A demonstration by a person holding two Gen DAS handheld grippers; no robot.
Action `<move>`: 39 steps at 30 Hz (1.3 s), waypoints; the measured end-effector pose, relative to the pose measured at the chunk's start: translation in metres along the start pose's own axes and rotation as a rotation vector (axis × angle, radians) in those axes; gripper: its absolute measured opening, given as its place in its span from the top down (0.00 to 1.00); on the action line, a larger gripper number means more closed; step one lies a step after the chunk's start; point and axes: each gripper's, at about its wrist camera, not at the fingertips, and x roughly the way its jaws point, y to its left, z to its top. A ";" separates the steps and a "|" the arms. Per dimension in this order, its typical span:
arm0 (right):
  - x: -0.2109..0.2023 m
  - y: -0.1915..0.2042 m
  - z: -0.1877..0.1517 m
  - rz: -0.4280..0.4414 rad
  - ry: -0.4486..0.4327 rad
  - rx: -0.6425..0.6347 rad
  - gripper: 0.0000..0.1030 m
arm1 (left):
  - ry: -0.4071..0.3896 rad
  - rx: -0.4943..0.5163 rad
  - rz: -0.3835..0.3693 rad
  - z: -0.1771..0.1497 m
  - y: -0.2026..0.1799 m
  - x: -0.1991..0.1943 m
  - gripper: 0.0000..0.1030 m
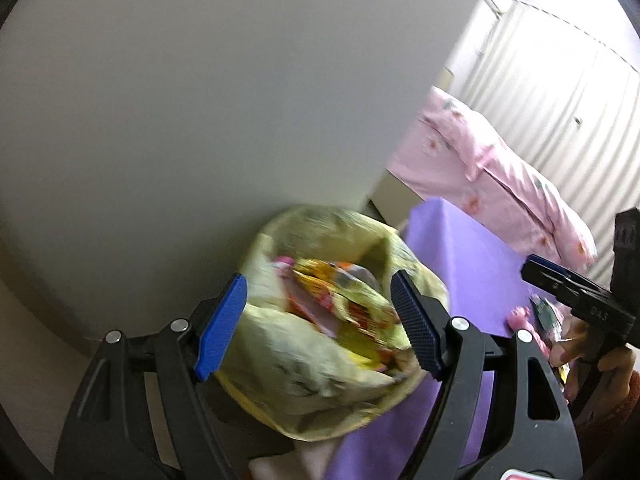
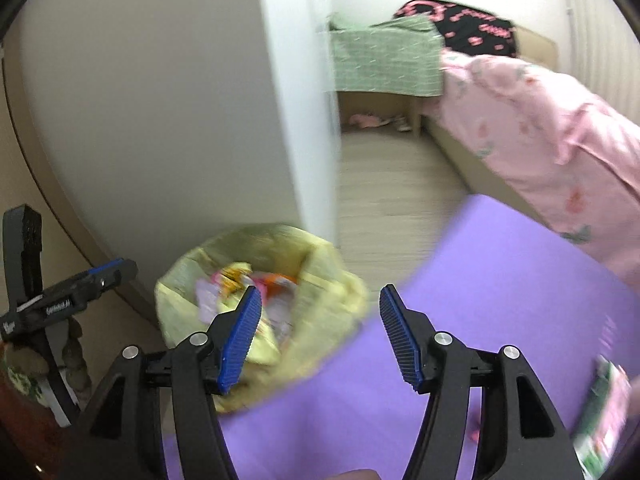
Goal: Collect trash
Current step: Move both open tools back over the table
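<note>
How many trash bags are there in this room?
1. The yellow trash bag sits on the floor by the white wall, at the purple mat's edge, holding wrappers. Others may be hidden.

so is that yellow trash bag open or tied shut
Open: the yellow trash bag gapes wide, with colourful wrappers visible inside.

A yellow plastic trash bag [image 2: 256, 304] stands open on the floor, at the foot of a white wall panel [image 2: 180, 100]. Crumpled colourful snack wrappers [image 1: 344, 300] lie inside it. Just to the right of the bag lies a purple foam mat [image 2: 500, 280], touching its side. Behind the mat stands a bed with a pink flowered quilt [image 2: 552, 140]. A green and pink flat packet [image 2: 604, 412] lies on the right part of the mat.
</note>
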 end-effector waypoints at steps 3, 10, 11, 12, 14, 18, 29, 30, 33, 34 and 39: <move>-0.028 -0.024 -0.028 -0.076 -0.008 0.029 0.44 | 0.030 0.052 -0.034 -0.006 -0.023 0.008 0.32; -0.095 -0.087 -0.092 -0.247 -0.041 0.142 0.39 | 0.108 0.168 -0.127 -0.027 -0.086 0.028 0.32; -0.106 -0.097 -0.101 -0.266 -0.048 0.168 0.38 | 0.116 0.182 -0.141 -0.028 -0.092 0.030 0.32; -0.113 -0.103 -0.108 -0.274 -0.052 0.184 0.38 | 0.124 0.197 -0.156 -0.031 -0.101 0.032 0.32; -0.128 -0.115 -0.125 -0.298 -0.048 0.198 0.38 | 0.142 0.227 -0.197 -0.038 -0.118 0.038 0.32; -0.136 -0.127 -0.155 -0.332 0.050 0.212 0.38 | 0.186 0.268 -0.273 -0.051 -0.148 0.045 0.32; -0.187 -0.166 -0.205 -0.535 -0.034 0.394 0.38 | 0.248 0.442 -0.533 -0.054 -0.271 0.076 0.31; -0.190 -0.169 -0.207 -0.538 -0.046 0.402 0.38 | 0.259 0.449 -0.548 -0.053 -0.283 0.082 0.31; -0.196 -0.177 -0.210 -0.565 -0.077 0.417 0.38 | 0.303 0.504 -0.580 -0.052 -0.334 0.109 0.30; -0.198 -0.181 -0.211 -0.572 -0.087 0.429 0.38 | 0.330 0.537 -0.580 -0.053 -0.356 0.122 0.29; -0.208 -0.205 -0.218 -0.586 -0.134 0.514 0.38 | 0.428 0.691 -0.514 -0.069 -0.430 0.172 0.28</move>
